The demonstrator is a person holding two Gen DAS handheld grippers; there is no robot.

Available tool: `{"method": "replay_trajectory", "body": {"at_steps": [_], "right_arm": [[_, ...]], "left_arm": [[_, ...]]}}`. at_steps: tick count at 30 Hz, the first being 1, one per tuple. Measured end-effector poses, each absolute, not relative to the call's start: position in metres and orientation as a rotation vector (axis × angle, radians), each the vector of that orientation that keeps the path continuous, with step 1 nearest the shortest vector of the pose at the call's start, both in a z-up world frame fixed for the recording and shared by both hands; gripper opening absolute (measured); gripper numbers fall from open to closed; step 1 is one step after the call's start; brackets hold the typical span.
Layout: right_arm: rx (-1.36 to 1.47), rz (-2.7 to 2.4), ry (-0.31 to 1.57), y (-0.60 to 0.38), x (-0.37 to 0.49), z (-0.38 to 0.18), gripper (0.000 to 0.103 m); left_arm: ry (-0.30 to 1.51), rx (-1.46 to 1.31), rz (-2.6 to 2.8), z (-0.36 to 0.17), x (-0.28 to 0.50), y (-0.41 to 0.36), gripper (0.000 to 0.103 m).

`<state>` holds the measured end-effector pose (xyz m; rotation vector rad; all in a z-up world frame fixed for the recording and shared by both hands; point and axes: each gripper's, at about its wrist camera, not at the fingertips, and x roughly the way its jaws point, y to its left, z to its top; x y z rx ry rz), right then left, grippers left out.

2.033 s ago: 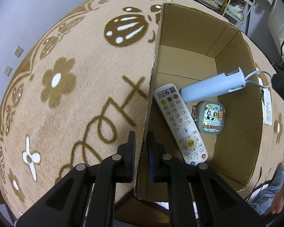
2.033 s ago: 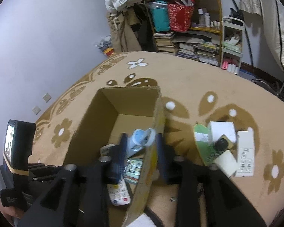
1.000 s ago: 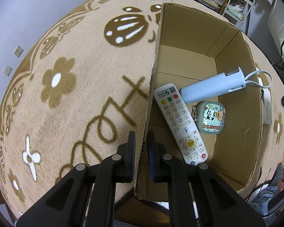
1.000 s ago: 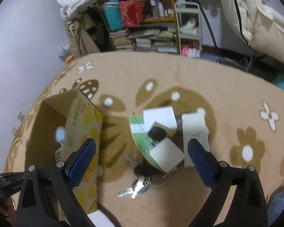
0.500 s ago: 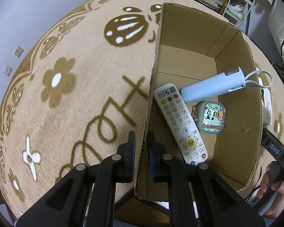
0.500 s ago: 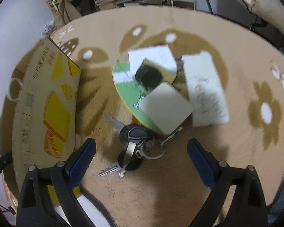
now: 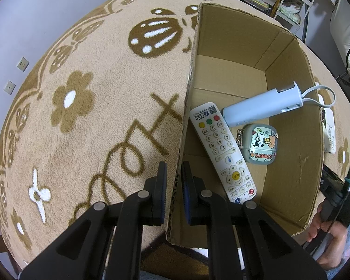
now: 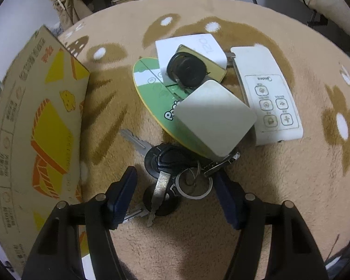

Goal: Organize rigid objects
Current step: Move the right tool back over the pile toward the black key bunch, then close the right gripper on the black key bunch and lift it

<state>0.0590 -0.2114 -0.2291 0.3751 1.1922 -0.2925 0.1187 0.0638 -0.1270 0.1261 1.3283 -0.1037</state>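
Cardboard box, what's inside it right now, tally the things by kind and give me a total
Remote control: 1
Pale blue handheld device with a strap: 1
Cartoon-printed case on a keychain: 1
Total inside the cardboard box: 3

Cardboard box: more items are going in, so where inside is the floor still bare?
The brown cardboard box has bare floor at its far end, beyond the pale blue cylindrical device. The near half is crowded: white remote control beside the cartoon-printed keychain case.
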Motion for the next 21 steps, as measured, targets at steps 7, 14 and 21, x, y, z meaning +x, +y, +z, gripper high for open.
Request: {"method": "replay_trajectory", "body": {"at_steps": [7,14,21], "right_arm": [[0.283,-0.373,1.203,-0.190,0.060,-0.231,0.071],[0.313,-0.386,1.198,-0.193,0.049,-0.225,0.043],[0.319,-0.375,1.208,-0.183,0.050,-0.216,0.032]], "left_arm": [[1.328,0.127,-0.103,-0.127,0.119,0.064,0.013],[1.328,0.126,-0.103,-0.127,0.119,0.064,0.012],[1.328,0.126,-0.103,-0.127,0.118,0.064,0.013]]}}
